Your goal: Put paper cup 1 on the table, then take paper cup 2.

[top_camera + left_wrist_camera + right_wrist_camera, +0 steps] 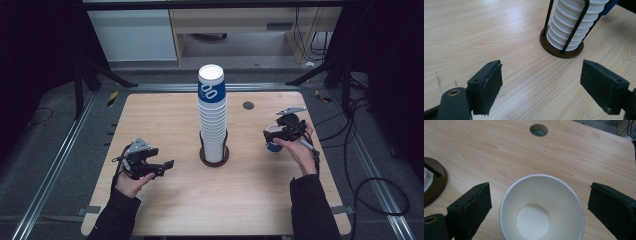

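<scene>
A tall stack of white and blue paper cups (212, 112) stands in a round dark holder (215, 157) with thin black rods at the table's middle; the left gripper view shows its ribbed lower part (570, 27). A single paper cup (541, 207) stands upright on the table at the right (272, 140), white inside and blue outside. My right gripper (278, 134) is open, one jaw on each side of this cup, not touching it (540, 207). My left gripper (162, 167) is open and empty at the left, pointing at the holder (541, 82).
The wooden table (165, 200) has a small round hole (248, 105) at the back right, also seen beyond the cup (538, 129). Cables (370, 185) lie on the floor to the right. Metal rails (55, 165) run along both sides.
</scene>
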The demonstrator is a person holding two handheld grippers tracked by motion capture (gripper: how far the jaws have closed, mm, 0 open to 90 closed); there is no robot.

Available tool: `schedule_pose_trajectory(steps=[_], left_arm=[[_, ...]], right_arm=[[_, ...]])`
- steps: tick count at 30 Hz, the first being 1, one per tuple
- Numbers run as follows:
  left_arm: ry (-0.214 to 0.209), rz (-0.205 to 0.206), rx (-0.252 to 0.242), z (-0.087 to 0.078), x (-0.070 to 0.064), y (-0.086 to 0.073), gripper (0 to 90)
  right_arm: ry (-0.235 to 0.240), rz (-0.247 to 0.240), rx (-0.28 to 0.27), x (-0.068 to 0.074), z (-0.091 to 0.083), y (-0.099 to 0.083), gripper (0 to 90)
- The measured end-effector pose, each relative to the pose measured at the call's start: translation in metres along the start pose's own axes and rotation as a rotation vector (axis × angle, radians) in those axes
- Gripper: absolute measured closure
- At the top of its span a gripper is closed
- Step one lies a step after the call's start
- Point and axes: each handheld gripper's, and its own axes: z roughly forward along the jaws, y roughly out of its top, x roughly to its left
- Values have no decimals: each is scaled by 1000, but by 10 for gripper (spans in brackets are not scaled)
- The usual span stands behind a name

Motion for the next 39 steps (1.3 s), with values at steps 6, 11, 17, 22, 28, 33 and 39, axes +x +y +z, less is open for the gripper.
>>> schedule_pose_trajectory(steps=[6,11,17,22,28,33,39], left_arm=[[-2,2,1,0,0,0,173],[-3,5,2,1,-1,0,174],[-5,7,2,1,-2,0,176],[-6,2,2,2,-2,0,178],[-8,3,5,2,-2,0,179],[-10,3,9,3,-2,0,178],[-8,5,8,3,-2,0,179]], right_arm=[[14,7,-88,2,-21,3,56],[56,13,-191,6,-43,5,67],[135,28,-314,14,-71,11,71],[182,8,-410,30,-92,23,76],[272,-2,-492,49,-108,38,72],[325,-25,-534,64,-116,52,69],[370,-41,-567,79,-121,67,66]])
